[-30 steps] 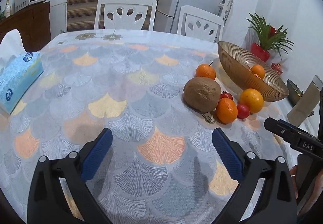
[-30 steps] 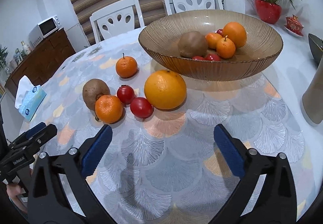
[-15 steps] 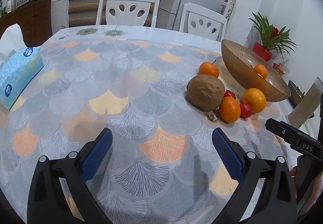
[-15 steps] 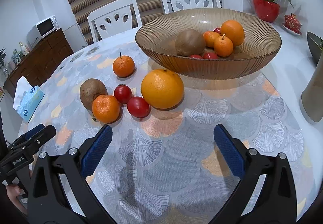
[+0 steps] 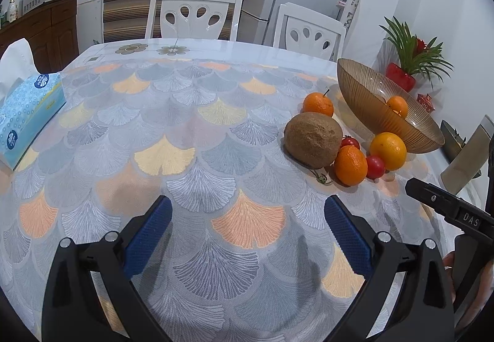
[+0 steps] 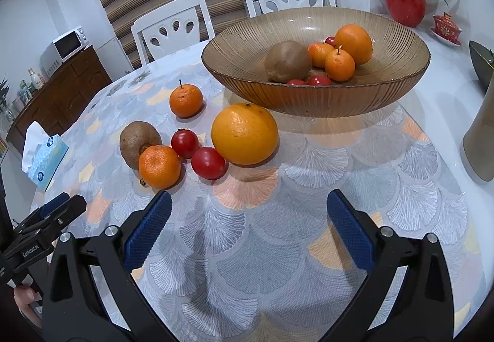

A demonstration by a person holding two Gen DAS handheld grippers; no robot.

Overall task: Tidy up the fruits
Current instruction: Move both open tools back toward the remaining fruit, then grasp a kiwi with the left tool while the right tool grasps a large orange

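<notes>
A ribbed amber glass bowl (image 6: 315, 98) (image 5: 364, 95) holds a brown kiwi-like fruit (image 6: 287, 61), tangerines, an orange and small red fruits. On the table beside it lie a big orange (image 6: 244, 137) (image 5: 387, 150), two small red fruits (image 6: 208, 163) (image 6: 184, 143), a tangerine (image 6: 159, 166) (image 5: 350, 164), a brown fruit (image 6: 137, 143) (image 5: 312, 139) and a stemmed tangerine (image 6: 186, 100) (image 5: 318, 104). My right gripper (image 6: 248, 231) is open, just short of the big orange. My left gripper (image 5: 248, 231) is open over bare cloth, left of the fruit.
A blue tissue box (image 5: 26, 113) lies at the table's left edge. Two white chairs (image 5: 193, 13) stand behind the table. A potted plant in a red pot (image 6: 406, 4), a red lidded dish (image 6: 446, 28) and a beige container (image 6: 481, 144) stand to the right.
The right gripper has edged forward toward the big orange and the bowl. The left gripper has shifted slightly and tilted up. Both stay open; no fruit has moved.
</notes>
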